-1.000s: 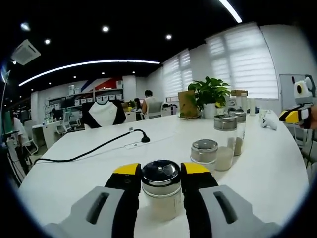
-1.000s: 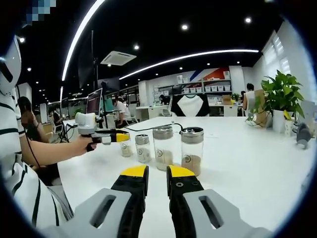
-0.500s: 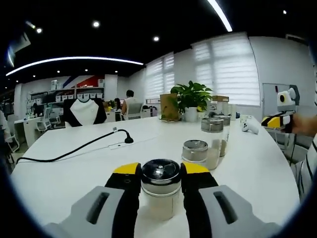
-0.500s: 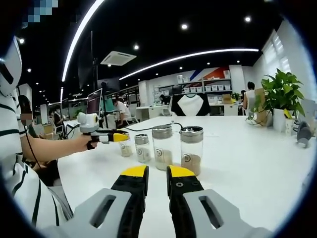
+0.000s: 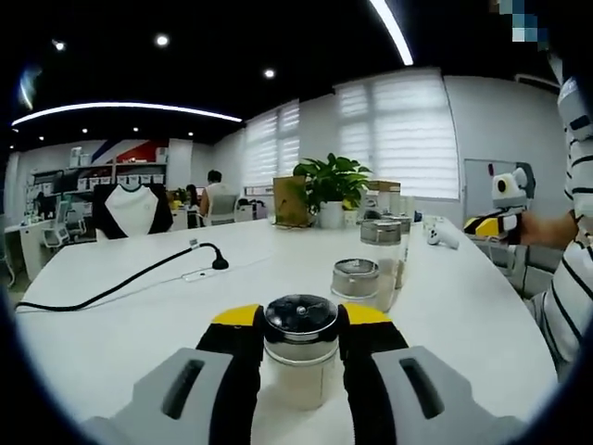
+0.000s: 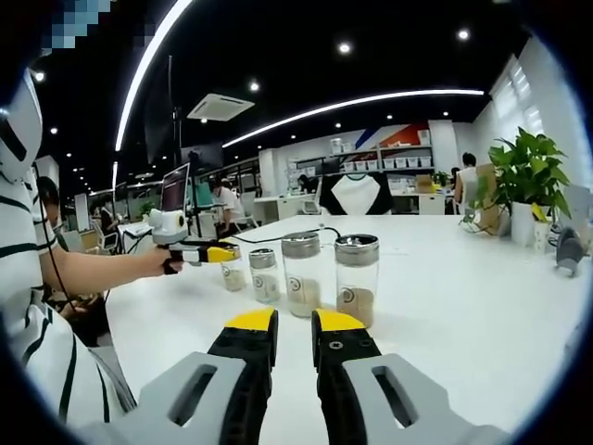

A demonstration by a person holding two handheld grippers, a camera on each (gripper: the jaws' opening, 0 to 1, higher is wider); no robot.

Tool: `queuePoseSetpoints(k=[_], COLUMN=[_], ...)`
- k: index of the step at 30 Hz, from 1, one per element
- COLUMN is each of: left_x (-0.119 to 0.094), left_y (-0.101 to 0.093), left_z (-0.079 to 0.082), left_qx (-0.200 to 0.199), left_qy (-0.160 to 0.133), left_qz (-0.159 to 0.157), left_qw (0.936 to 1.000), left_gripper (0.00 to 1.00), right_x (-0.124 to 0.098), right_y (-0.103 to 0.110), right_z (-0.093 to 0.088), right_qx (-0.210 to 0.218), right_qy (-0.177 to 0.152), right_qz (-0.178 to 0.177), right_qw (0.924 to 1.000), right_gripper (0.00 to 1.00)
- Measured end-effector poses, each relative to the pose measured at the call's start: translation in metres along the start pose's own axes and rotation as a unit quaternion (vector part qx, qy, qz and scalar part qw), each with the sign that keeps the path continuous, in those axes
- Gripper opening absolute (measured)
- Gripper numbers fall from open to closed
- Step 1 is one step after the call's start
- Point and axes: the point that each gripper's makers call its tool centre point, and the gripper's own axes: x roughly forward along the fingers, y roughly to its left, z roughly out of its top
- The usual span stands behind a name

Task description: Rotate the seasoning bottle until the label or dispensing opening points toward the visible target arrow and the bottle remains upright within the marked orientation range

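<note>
Between left claw [image 5: 301, 326] jaws: seasoning bottle [image 5: 301, 357] clamped, upright; label unreadable. Right claw [image 6: 294, 334] nearly together, empty.

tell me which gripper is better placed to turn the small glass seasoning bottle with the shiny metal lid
Left. The left gripper is already shut on the small glass seasoning bottle with the shiny metal lid, upright on the white table. The right gripper is shut on nothing, well back from the bottles.
</note>
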Motion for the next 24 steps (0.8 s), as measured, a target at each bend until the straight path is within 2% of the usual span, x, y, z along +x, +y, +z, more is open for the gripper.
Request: queuePoseSetpoints(k=[2,9,12,18,20,24], left_x=[0.002,0.002,0.002,0.003,0.003,0.001], left_y=[0.002,0.003,0.001,0.001,0.001,0.001], left_z=[-0.002,-0.005,-0.006,-0.007,-0.008,-0.013], left_qx=[0.008,0.003,-0.006,0.003,-0.005,0.008], left_qy=[0.004,0.011,0.013,0.024,0.028,0.047], left_qz=[-0.004,-0.024,-0.046,-0.048,-0.042,-0.025], left_qw=[1.0,0.9996,0.9988,0.9986,0.9987,0.9985], left_gripper=[0.33,0.33,0.33,0.34,0.34,0.38], right_x=[0.0,0.002,0.002,0.001,0.002,0.003], right_y=[0.002,-0.001,-0.002,0.002,0.002,0.002], right_z=[0.005,0.004,0.005,0.011,0.01,0.011], right_qx=[0.008,0.0,0.0,0.003,0.004,0.001], right_qy=[-0.01,-0.004,-0.005,-0.018,-0.017,-0.018], right_qz=[0.007,0.004,0.004,0.013,0.014,0.015], right_qw=[0.9999,1.0,1.0,0.9998,0.9997,0.9997], right_gripper=[0.12,0.12,0.12,0.13,0.13,0.14])
